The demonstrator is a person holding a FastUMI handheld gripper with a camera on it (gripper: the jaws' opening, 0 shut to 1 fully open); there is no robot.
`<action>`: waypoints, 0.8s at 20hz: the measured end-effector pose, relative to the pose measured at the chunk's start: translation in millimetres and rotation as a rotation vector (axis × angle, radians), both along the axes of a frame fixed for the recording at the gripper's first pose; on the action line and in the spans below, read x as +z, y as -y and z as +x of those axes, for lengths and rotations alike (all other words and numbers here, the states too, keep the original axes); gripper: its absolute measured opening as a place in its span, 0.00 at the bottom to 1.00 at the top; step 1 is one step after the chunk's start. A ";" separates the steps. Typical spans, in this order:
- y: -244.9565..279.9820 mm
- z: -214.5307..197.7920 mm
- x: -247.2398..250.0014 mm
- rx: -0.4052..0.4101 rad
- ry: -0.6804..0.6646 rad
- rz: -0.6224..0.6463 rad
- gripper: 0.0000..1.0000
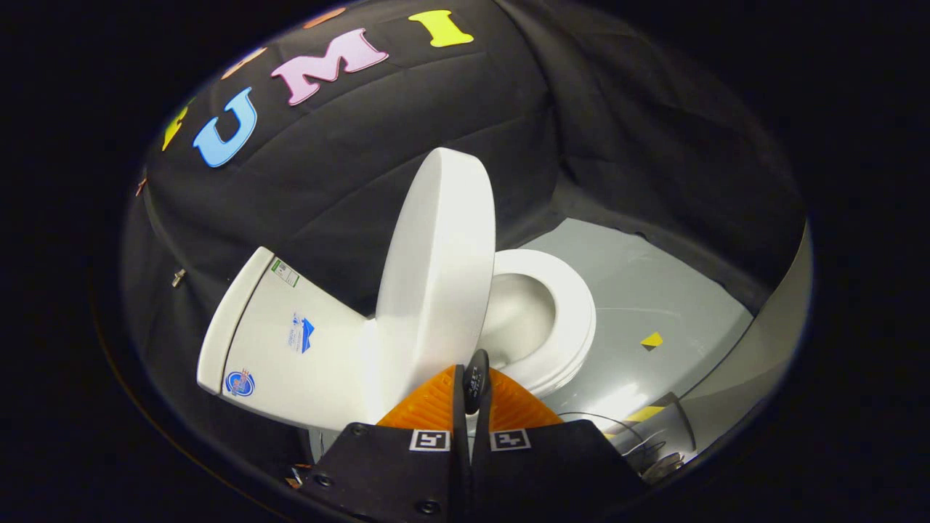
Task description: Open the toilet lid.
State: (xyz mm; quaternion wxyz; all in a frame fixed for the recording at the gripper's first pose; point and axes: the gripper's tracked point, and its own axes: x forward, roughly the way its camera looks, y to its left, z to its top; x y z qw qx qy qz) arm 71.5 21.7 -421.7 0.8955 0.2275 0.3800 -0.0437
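The gripper sat low and close to the toilet, its two fingers drawn nearly together with only a thin slit between them, and nothing was visibly caught in that slit. A small dark rounded tab stood up at the fingertips, just in front of the lid's lower edge; whether it touched the lid could not be told. The whole view was tilted, so the gripper was rolled to one side as it pointed forward and slightly down at the bowl.

Just ahead of the fingers, the smooth white oval plastic toilet lid stood raised, well off the seat and nearly upright, its broad outer face turned toward the camera. Beyond it lay the white ring-shaped seat and the open white ceramic bowl. On the other side of the lid the white ceramic cistern carried small stickers on its side. The toilet stood on a glossy pale grey floor bearing a small yellow marker. Creased black cloth formed the wall behind.
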 end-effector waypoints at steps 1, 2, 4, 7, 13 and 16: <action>-4.4 -1.4 4.5 0.005 0.008 -0.014 0.05; -8.9 -0.8 9.3 0.009 0.018 -0.031 0.05; -17.0 -1.0 19.7 0.019 0.038 -0.071 0.05; -32.3 -0.3 32.6 0.026 0.072 -0.127 0.05; -61.4 1.9 55.6 0.058 0.146 -0.262 0.05; -77.3 1.9 66.9 0.079 0.179 -0.306 0.05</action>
